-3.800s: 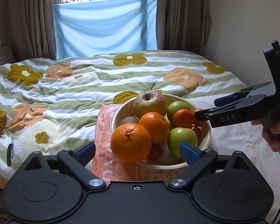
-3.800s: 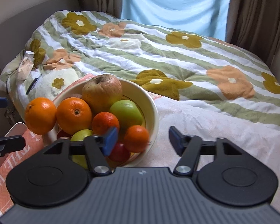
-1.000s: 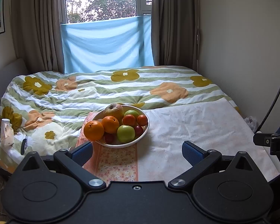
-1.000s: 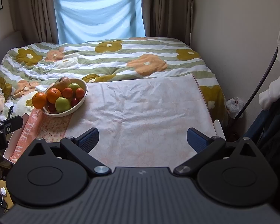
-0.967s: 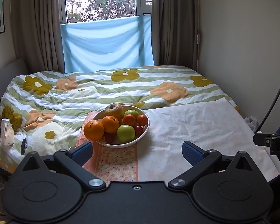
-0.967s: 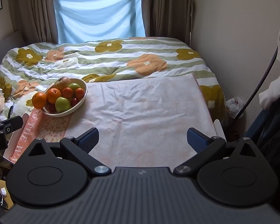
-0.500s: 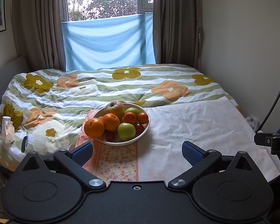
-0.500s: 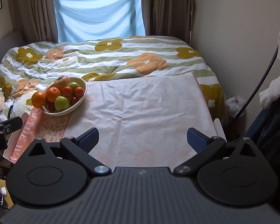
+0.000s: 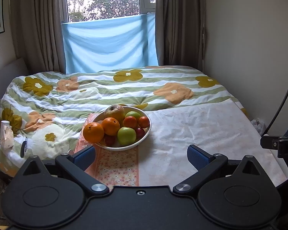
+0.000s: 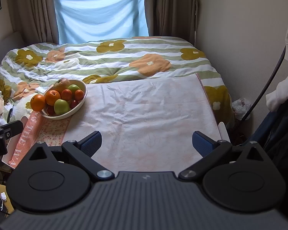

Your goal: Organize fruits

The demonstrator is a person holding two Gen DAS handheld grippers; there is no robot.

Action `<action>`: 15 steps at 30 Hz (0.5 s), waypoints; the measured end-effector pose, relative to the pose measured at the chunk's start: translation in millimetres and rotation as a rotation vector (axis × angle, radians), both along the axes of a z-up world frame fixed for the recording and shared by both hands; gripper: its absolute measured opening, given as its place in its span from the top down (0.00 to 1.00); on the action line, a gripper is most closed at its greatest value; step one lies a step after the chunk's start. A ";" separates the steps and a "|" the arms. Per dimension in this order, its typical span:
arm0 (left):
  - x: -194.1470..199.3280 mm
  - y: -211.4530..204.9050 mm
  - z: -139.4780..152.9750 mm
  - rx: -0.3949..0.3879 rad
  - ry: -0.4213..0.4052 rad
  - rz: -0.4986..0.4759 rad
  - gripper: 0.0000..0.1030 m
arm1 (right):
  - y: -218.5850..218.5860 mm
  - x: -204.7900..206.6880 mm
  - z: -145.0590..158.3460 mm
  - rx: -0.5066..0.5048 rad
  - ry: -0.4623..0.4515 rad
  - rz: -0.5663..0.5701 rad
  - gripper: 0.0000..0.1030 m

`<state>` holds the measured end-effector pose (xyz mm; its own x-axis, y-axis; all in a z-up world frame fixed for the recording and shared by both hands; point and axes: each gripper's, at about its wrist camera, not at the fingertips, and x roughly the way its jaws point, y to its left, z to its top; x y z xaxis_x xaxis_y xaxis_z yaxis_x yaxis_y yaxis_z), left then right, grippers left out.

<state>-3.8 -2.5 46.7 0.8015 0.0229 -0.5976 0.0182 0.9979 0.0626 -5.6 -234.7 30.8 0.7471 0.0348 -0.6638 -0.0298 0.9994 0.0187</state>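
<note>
The left gripper (image 9: pixel 141 156) and the right gripper (image 10: pixel 146 143) were both spread wide, holding nothing. The bowl (image 9: pixel 146 134) of fruit (image 9: pixel 111 126) sat on the cloth (image 10: pixel 144 111) over the bed, well ahead of them; every fruit lay inside it.

A bowl (image 9: pixel 146 132) of fruit sits on a cloth (image 9: pixel 197 132) spread over the bed (image 9: pixel 105 94), at 11 o'clock from the left tongs (image 9: pixel 141 156). An orange (image 9: pixel 93 132) perches on its 9 o'clock rim. The window (image 9: pixel 103 0) lies behind at 12.
</note>
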 end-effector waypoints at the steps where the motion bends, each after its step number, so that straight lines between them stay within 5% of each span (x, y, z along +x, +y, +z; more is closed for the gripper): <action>1: -0.3 -0.3 0.3 0.007 -0.003 0.003 0.00 | -0.2 0.1 0.3 0.000 0.000 0.000 0.00; 15: 5.4 -6.9 -1.0 0.000 0.000 0.011 0.00 | -2.1 1.8 -1.1 0.001 0.004 0.000 0.00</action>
